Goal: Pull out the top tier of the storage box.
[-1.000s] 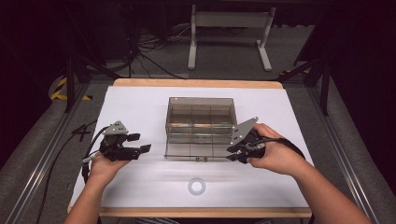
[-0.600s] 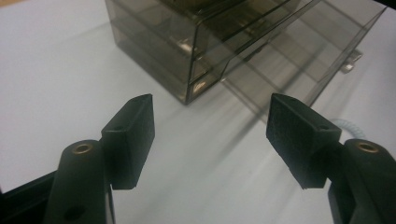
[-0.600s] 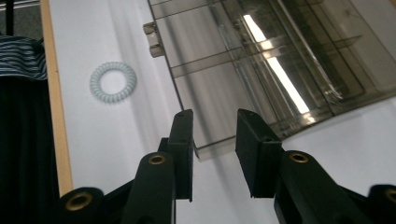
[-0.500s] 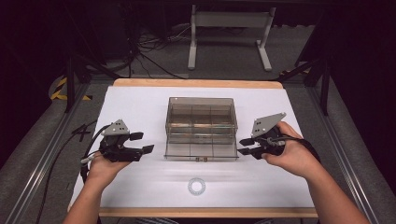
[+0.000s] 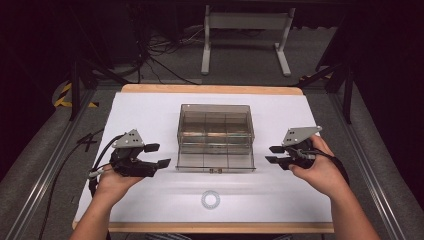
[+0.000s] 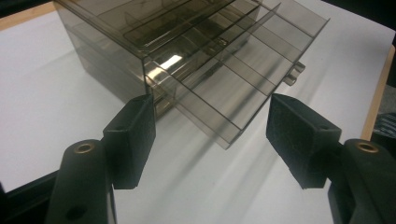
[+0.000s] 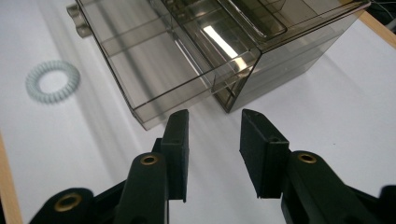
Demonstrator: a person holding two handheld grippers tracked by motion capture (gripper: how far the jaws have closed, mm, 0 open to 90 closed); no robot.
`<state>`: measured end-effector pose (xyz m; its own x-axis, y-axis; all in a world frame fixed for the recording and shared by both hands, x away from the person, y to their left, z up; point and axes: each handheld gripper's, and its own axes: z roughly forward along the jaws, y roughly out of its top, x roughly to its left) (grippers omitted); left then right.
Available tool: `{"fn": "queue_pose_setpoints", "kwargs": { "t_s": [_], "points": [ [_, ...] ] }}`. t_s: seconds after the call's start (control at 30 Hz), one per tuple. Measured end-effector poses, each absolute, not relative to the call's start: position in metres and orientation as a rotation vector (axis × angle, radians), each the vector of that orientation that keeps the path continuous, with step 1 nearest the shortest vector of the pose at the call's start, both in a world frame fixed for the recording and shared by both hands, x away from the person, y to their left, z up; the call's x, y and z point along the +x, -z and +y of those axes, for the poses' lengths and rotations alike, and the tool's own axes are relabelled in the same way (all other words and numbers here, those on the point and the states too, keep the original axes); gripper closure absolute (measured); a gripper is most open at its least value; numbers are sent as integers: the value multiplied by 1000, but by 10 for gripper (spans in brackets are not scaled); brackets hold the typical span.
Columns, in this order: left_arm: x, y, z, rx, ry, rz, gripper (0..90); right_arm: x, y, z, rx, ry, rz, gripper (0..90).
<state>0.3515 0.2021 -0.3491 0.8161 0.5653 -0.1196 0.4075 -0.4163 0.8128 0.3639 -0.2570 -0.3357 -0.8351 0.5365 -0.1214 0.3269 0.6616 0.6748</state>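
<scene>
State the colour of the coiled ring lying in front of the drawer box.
Pale mint-white coiled ring, clearest in the right gripper view.

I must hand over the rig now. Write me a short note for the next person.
Left gripper: open, empty, beside the box's left side.
Right gripper: jaws have just been opening, nothing between them, to the right of the box.
Smoky clear drawer box: mid-table, bottom drawer pulled out, nothing visible inside.
Coil hair tie: on the table in front of the drawer.
Likely left: put the tie in, close the drawer.

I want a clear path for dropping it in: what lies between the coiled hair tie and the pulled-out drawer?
Nothing: in the high view, bare white table separates the hair tie from the drawer.
</scene>
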Motion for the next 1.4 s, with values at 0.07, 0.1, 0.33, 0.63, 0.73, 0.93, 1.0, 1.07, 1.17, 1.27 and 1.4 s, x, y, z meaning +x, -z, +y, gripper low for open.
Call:
{"fn": "queue_pose_setpoints", "kwargs": {
  "t_s": [0.07,0.1,0.33,0.63,0.73,0.93,1.0,1.07,1.17,1.27,1.4],
  "points": [
    [350,348,200,2070,-213,702,336,364,337,-258,703,-984,2566,636],
    [348,347,197,2076,-207,694,336,363,338,-260,718,-1004,2559,635],
    [343,346,185,2108,-182,651,337,364,346,-268,789,-1004,2546,627],
    [335,343,169,2145,-129,579,346,365,352,-274,830,-1014,2539,620],
    [331,343,160,2174,-125,540,352,364,352,-275,825,-1012,2540,627],
    [325,342,142,2200,-115,483,364,363,354,-278,833,-1018,2537,634],
    [323,344,134,2219,-122,457,389,363,354,-279,831,-1012,2541,641],
    [322,346,128,2226,-122,447,403,362,354,-281,829,-1009,2539,643],
    [323,348,121,2228,-93,437,429,360,354,-283,837,-1012,2536,646],
    [325,351,114,2230,-65,432,455,358,354,-285,842,-1012,2533,647],
    [326,356,105,2278,-58,411,476,357,355,-286,846,-1010,2533,647]
  ]
}}
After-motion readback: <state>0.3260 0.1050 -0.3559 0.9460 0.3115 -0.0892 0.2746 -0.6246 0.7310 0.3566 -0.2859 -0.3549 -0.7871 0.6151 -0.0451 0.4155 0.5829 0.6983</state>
